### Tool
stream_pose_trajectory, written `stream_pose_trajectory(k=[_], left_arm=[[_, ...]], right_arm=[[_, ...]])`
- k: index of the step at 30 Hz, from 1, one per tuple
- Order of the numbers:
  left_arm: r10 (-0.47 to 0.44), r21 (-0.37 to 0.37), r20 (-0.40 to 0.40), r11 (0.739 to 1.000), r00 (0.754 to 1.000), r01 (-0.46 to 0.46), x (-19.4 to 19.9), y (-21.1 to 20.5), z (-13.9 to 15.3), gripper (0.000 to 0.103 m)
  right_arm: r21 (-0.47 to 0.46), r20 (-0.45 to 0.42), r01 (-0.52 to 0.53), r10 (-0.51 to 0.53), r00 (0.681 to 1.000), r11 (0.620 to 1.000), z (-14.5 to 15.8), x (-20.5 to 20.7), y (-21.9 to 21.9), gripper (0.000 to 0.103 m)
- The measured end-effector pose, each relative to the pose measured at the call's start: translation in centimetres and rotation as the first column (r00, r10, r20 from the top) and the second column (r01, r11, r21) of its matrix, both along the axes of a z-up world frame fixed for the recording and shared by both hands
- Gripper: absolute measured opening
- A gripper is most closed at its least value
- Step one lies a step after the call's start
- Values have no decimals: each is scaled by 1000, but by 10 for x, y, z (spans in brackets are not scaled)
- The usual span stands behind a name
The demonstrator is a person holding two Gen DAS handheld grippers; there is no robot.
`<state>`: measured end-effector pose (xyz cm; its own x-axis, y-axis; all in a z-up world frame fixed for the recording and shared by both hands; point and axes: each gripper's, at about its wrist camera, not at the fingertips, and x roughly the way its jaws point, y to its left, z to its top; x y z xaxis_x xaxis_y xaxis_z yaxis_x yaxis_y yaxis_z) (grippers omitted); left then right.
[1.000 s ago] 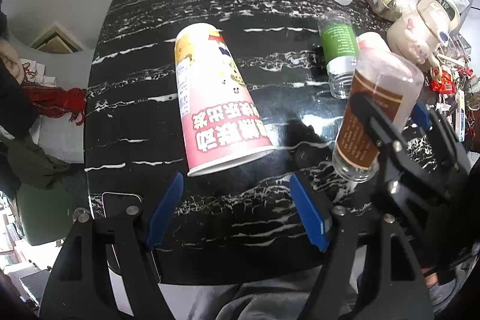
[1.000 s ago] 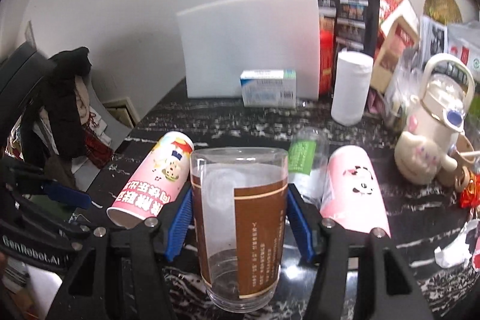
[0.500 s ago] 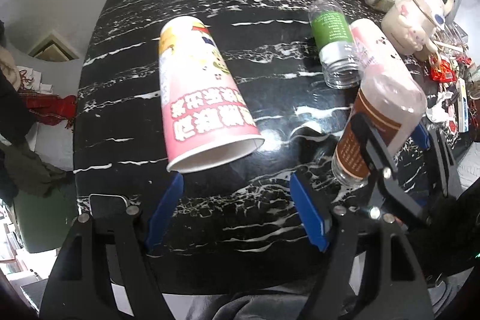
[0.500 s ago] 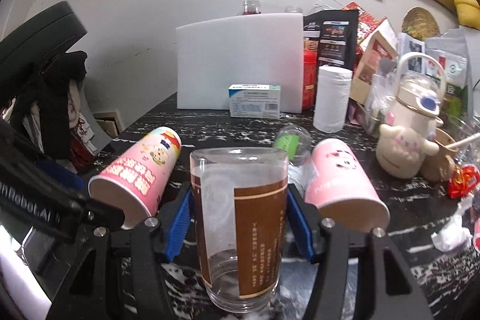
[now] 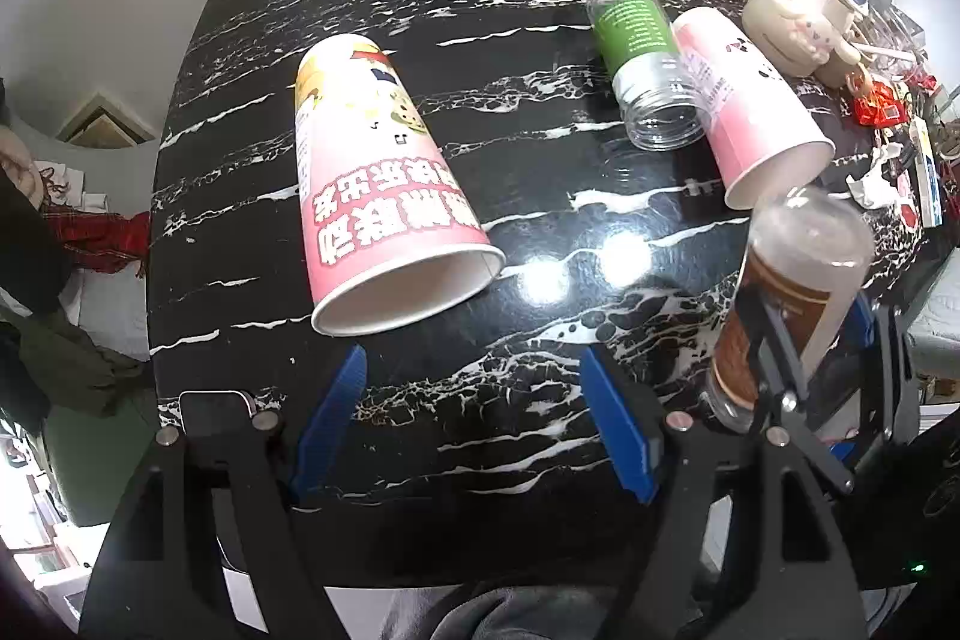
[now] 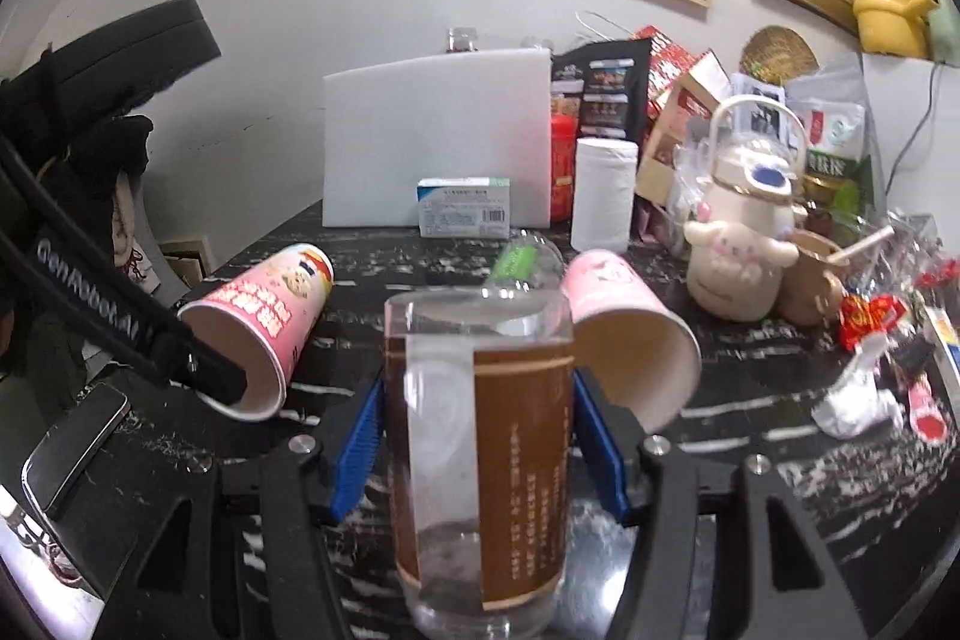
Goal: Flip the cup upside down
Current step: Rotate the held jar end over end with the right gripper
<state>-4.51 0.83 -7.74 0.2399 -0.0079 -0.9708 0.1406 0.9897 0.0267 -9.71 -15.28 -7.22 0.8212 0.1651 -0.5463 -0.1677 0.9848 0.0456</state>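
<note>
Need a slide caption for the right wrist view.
Right gripper clamps the brown-labelled clear cup upright above the black marble table.

White lettering "GenRobot.AI" on the black arm of the left gripper [image 6: 108, 307]. Large white Chinese characters, seen inverted, on the pink paper cup lying sideways [image 5: 372, 196]; not legible enough to transcribe.

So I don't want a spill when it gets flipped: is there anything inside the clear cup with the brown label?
Through the bare strip of the clear cup, held in the right tongs, no liquid or object shows. The brown label covers the rest of the wall, so that part stays unchecked.
</note>
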Motion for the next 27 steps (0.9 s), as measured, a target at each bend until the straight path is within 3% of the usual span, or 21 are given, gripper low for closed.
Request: stream_pose_trajectory(k=[6, 12, 17, 27], left_arm=[[-11, 27, -6, 1000, 1000, 11, -2, -6, 1, 72], [26, 37, 24, 999, 999, -26, 2, 5, 25, 72], [21, 32, 13, 999, 1000, -21, 6, 9, 22, 72], [-93, -143, -62, 986, 994, 84, 0, -19, 26, 72]], right_arm=[[88, -1, 6, -6, 1000, 996, 8, 4, -3, 60], [158, 92, -2, -13, 996, 987, 35, 25, -3, 60], [181, 127, -21, -2, 992, 983, 52, 36, -5, 60], [222, 65, -20, 5, 998, 975, 77, 52, -20, 60]])
